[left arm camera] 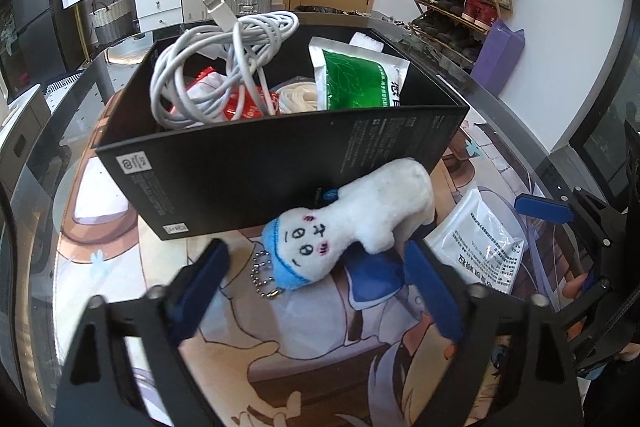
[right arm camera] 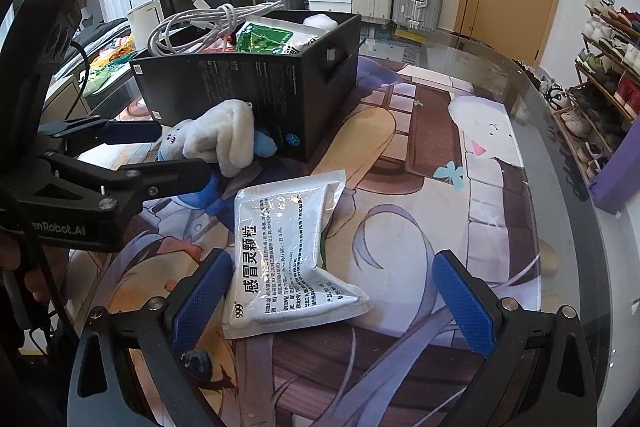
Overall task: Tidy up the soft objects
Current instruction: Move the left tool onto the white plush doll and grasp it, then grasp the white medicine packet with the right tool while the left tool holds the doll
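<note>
Plush toy [left arm camera: 352, 215] — white, blue-capped, lying on the printed mat against the black box [left arm camera: 280, 155], between the spread jaws of the left gripper [left arm camera: 316, 267], pads not yet pressing. Best practice, judged: close squarely on the body, clear of the bead chain [left arm camera: 266, 277]. Right gripper [right arm camera: 332, 291] — agape over the white sachet [right arm camera: 288, 259].

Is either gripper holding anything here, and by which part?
Nothing is held. The left gripper straddles the plush toy, pads not pressing. The right gripper is open over the white sachet.
</note>
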### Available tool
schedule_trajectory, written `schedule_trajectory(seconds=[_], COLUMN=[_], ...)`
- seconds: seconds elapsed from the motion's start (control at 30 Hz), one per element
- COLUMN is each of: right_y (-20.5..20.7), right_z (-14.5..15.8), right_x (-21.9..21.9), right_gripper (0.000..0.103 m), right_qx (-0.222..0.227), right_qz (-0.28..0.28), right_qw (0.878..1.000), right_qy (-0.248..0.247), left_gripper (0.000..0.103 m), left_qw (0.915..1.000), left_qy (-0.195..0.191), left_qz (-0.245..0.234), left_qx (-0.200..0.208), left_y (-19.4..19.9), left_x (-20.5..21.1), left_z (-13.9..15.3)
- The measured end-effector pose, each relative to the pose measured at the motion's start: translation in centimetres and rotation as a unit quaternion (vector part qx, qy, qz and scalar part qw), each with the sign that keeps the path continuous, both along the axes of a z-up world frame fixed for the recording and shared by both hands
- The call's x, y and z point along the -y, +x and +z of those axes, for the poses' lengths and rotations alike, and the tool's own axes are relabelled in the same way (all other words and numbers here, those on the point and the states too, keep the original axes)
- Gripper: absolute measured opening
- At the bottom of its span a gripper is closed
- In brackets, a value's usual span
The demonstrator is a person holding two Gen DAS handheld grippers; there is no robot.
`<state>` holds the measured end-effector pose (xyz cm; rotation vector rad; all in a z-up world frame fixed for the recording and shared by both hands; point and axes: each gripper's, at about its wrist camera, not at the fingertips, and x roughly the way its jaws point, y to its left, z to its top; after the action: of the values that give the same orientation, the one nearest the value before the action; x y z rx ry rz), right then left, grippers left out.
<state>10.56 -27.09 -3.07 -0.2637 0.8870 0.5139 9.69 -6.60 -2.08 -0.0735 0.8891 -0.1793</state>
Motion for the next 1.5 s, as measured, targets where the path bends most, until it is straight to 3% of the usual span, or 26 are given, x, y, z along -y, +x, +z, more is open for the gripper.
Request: schedule_trajectory(seconds=[0.2, 0.43, 0.83, 0.93, 1.1, 1.17, 1.23, 1.27, 1.5], right_y=[-0.1, -0.2, -0.5, -0.6, -0.8, -0.9, -1.0, -1.0, -1.4], right_z=[0.1, 0.2, 0.2, 0.4, 0.6, 0.7, 0.7, 0.8, 1.3], right_x=[-0.1, -0.2, -0.8, -0.9, -1.0, -1.0, -1.0, -1.1, -0.9], right_gripper=[0.102, 0.102, 0.100, 0.091, 0.062, 0.056, 0.054, 0.048, 0.044], right_qx=[0.001, 0.002, 0.003, 0.002, 0.002, 0.006, 0.008, 0.010, 0.024], right_qz=[0.002, 0.003, 0.012, 0.019, 0.032, 0.033, 0.035, 0.035, 0.030], right_qw=[1.000, 1.000, 1.000, 1.000, 0.999, 0.999, 0.999, 0.999, 0.999], right_qy=[-0.002, -0.003, -0.007, -0.002, 0.010, 0.010, 0.010, 0.012, 0.017], left_gripper=[0.080, 0.061, 0.055, 0.055, 0.055, 0.055, 0.055, 0.055, 0.055], left_qw=[0.9999, 0.9999, 0.9996, 0.9995, 0.9993, 0.9992, 0.9991, 0.9991, 0.9987], left_qy=[-0.009, -0.009, 0.001, 0.004, 0.003, 0.004, 0.005, 0.004, 0.003], left_qz=[-0.005, -0.009, -0.024, -0.026, -0.025, -0.023, -0.021, -0.019, -0.011], left_qx=[-0.004, 0.000, 0.012, 0.018, 0.026, 0.032, 0.035, 0.037, 0.049], left_y=[0.1, 0.1, -1.0, -1.6, -2.2, -2.6, -2.8, -2.9, -3.7], left_x=[0.1, 0.1, 0.7, 0.6, 0.1, 0.0, -0.3, -0.5, -1.5], left_z=[0.1, 0.2, 0.6, 0.9, 1.6, 2.0, 2.3, 2.5, 3.3])
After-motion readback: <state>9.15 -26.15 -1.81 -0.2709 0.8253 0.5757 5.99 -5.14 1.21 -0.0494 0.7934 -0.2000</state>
